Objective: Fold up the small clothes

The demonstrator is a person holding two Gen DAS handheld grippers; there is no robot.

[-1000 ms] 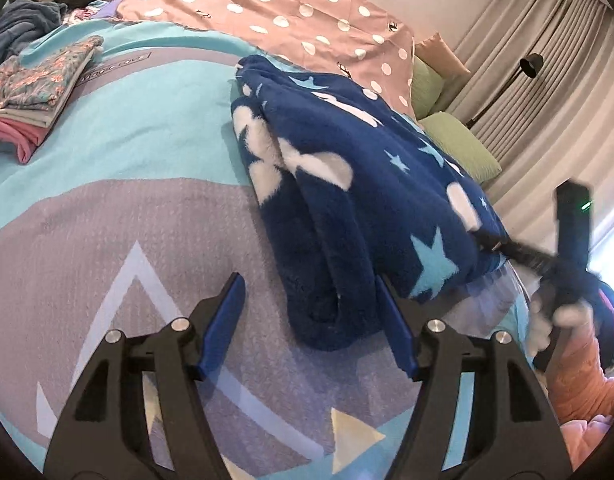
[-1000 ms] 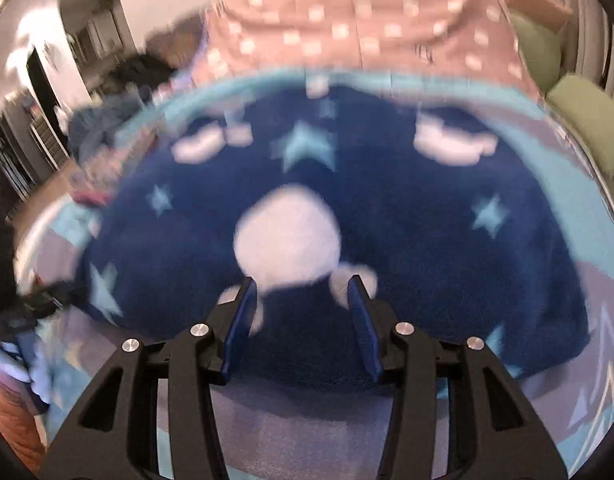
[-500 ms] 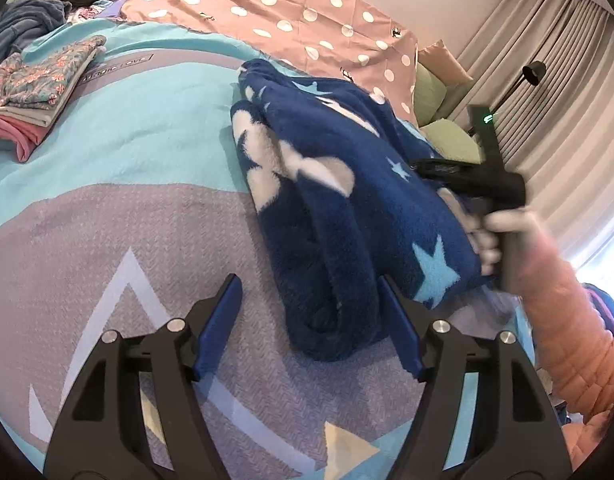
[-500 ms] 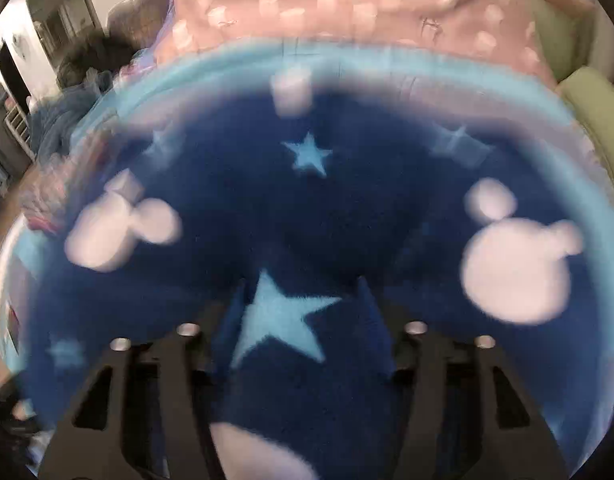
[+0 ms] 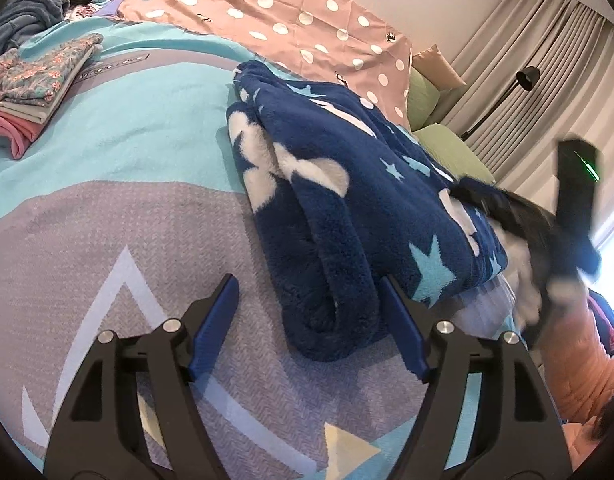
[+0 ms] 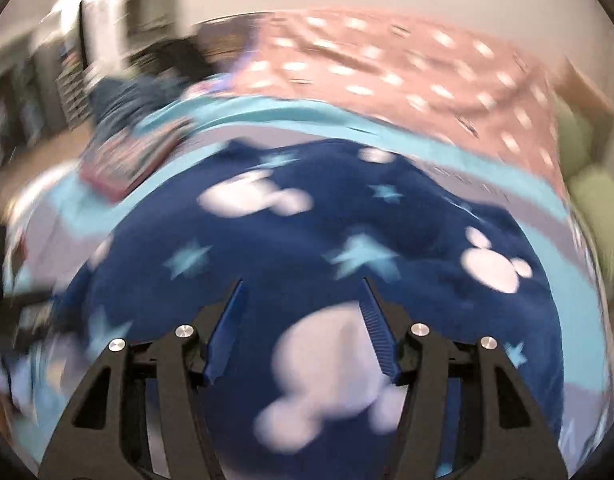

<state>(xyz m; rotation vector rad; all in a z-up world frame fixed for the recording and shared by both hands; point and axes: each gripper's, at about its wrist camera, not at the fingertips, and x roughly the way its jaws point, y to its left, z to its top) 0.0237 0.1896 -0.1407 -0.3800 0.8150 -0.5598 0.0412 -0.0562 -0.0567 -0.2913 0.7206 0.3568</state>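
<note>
Sharp left wrist view: folded navy fleece garment (image 5: 347, 200) lying on the teal-and-grey bedspread (image 5: 107, 184), left gripper (image 5: 309, 320) spread wide and empty at its near rolled end, plus a stack of folded clothes (image 5: 31, 80) far left. Blurry right wrist view: right gripper (image 6: 303, 320) wide open too, gripping nothing, right over the fleece's top side.

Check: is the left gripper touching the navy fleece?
Cannot tell. In the left wrist view, the open left gripper straddles the navy fleece roll's end; its right finger overlaps it, contact unclear.
</note>
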